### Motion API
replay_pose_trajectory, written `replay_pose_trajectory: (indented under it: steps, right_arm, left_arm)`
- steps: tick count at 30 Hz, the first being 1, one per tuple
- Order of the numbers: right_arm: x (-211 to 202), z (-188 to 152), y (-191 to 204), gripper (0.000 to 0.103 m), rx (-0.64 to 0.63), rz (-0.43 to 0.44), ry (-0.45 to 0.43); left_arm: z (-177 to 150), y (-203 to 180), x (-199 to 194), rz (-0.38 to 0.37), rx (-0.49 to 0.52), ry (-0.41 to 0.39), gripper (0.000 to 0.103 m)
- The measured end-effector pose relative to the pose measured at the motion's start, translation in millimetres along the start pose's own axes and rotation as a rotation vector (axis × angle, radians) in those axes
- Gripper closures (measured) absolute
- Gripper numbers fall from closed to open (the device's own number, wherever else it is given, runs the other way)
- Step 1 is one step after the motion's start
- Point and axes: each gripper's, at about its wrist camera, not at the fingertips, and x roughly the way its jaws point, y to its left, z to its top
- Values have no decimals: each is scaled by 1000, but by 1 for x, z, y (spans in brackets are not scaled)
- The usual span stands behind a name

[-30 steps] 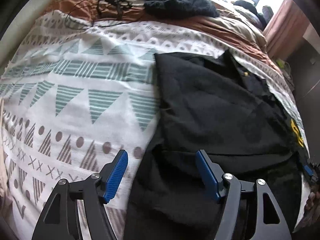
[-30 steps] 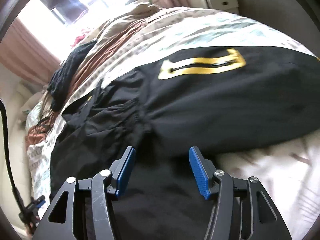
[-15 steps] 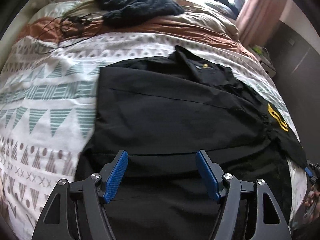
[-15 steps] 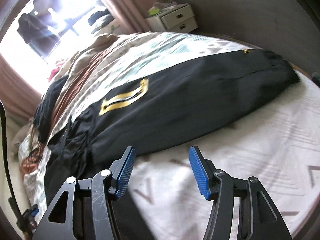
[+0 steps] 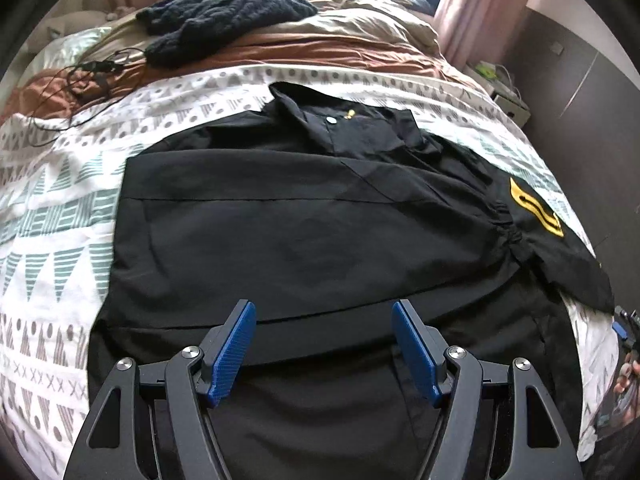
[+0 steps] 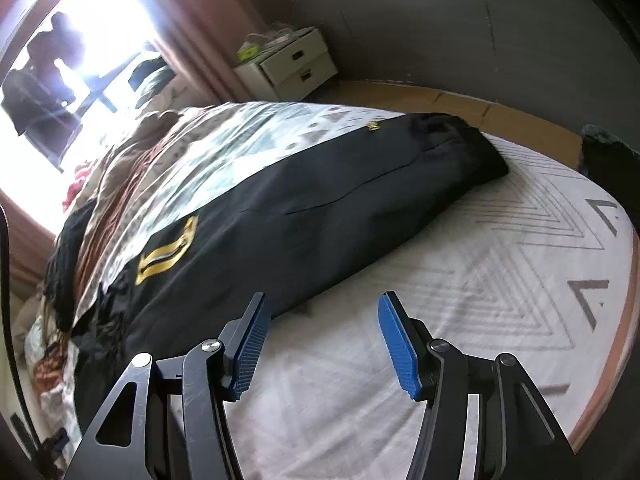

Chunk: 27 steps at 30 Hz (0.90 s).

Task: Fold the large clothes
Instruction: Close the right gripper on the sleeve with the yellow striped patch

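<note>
A large black shirt [image 5: 304,216] with a collar, a button and a yellow sleeve emblem [image 5: 534,208] lies spread on the bed, its left side folded over the body. My left gripper [image 5: 324,340] is open and empty above the shirt's lower hem. In the right wrist view the long black sleeve [image 6: 320,216] with the yellow emblem [image 6: 168,252] stretches across the bed toward its cuff [image 6: 452,140]. My right gripper [image 6: 320,336] is open and empty over the bare bedcover, just beside the sleeve's near edge.
The bed has a patterned white and teal cover [image 5: 60,208]. A dark knitted garment [image 5: 224,16] and black cables [image 5: 80,76] lie near the pillows. A white bedside drawer unit [image 6: 292,64] stands by the dark wall. The bed's edge [image 6: 616,360] runs at the right.
The left gripper has swung right, from the shirt's left edge to over its middle. The right gripper has swung right along the sleeve, from the shirt body to the bedcover beside the sleeve.
</note>
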Motion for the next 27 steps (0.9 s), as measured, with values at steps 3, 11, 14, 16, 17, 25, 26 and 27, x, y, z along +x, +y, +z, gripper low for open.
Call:
replay_pose_trajectory:
  steps: [3, 11, 14, 16, 17, 25, 26, 27]
  right_arm:
    - [14, 4, -14, 47, 29, -7, 2]
    - [42, 16, -34, 46, 77, -13, -16]
    - [47, 24, -33, 47, 77, -31, -28]
    - [51, 32, -36, 47, 95, -37, -31]
    - [52, 34, -37, 49, 101, -40, -37]
    - [14, 46, -19, 97, 50, -14, -129]
    - [7, 47, -12, 97, 33, -6, -139]
    - [-3, 48, -3, 98, 14, 4, -152]
  left_arm:
    - [1, -5, 10, 22, 20, 22, 31]
    - [5, -1, 34, 47, 3, 48, 31]
    - [5, -1, 41, 48, -5, 57, 31]
    - [4, -1, 44, 48, -5, 61, 31]
    - [4, -2, 46, 47, -3, 64, 31]
    - [1, 6, 31, 51, 1, 48, 31]
    - [2, 9, 26, 50, -6, 43, 31]
    - [3, 11, 24, 49, -11, 39, 31]
